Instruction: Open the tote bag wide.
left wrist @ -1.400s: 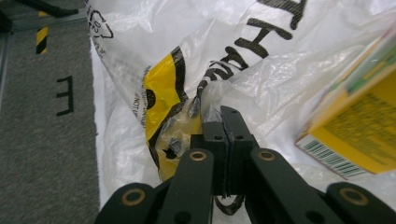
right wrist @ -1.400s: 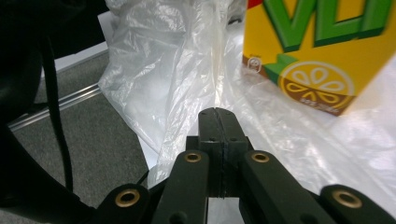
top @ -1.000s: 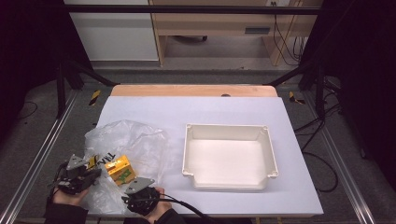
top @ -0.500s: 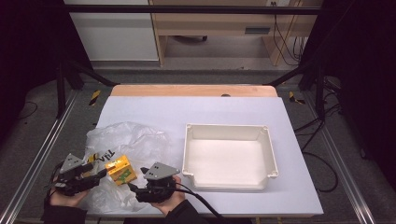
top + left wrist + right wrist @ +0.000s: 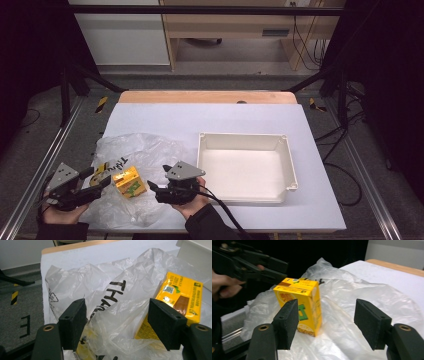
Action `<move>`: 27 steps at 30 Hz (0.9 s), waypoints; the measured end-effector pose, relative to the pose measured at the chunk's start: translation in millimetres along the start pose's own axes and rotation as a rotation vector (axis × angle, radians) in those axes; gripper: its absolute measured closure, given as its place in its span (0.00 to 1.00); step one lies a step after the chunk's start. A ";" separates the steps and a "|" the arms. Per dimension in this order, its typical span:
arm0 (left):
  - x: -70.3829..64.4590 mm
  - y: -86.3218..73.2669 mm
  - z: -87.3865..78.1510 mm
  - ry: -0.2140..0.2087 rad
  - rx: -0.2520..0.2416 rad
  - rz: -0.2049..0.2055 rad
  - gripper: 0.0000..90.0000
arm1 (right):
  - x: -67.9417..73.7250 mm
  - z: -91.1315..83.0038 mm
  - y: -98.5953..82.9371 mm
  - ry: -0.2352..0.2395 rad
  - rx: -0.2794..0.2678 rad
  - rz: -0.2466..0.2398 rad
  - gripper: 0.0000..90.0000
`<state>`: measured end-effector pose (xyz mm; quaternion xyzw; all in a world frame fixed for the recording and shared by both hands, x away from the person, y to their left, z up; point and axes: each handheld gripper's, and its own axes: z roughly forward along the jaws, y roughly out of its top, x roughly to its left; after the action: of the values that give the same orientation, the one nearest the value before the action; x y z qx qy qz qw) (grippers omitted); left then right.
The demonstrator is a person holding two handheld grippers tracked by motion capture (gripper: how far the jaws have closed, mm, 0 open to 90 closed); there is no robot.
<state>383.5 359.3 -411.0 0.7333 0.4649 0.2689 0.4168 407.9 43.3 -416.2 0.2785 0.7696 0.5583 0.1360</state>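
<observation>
grippers both wide apart, left gripper (image 5: pixel 104 181) over plastic bag (image 5: pixel 145 150), right gripper (image 5: pixel 152 188) beside yellow carton (image 5: pixel 129 181)

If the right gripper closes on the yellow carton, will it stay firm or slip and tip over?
The yellow carton looks like a stiff box with flat sides, so the open right gripper probably gets a firm hold. It stands upright on the crumpled plastic bag, so a push may well tip it or slide it.
</observation>
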 end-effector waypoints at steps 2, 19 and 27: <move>-0.9 3.5 -5.0 0.000 -0.017 0.005 0.34 | -4.6 -3.7 2.8 -0.012 0.003 -0.002 0.40; -24.2 24.5 -8.3 -0.128 -0.031 0.090 0.30 | -53.7 -55.7 10.8 -0.149 -0.001 0.001 0.34; -37.0 32.7 0.8 -0.182 0.023 0.161 0.26 | -83.8 -99.0 -2.4 -0.230 -0.002 0.023 0.34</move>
<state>383.5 318.2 -383.4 0.7944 0.3677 0.2287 0.4259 423.4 -83.5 -393.3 0.3493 0.7451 0.5251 0.2172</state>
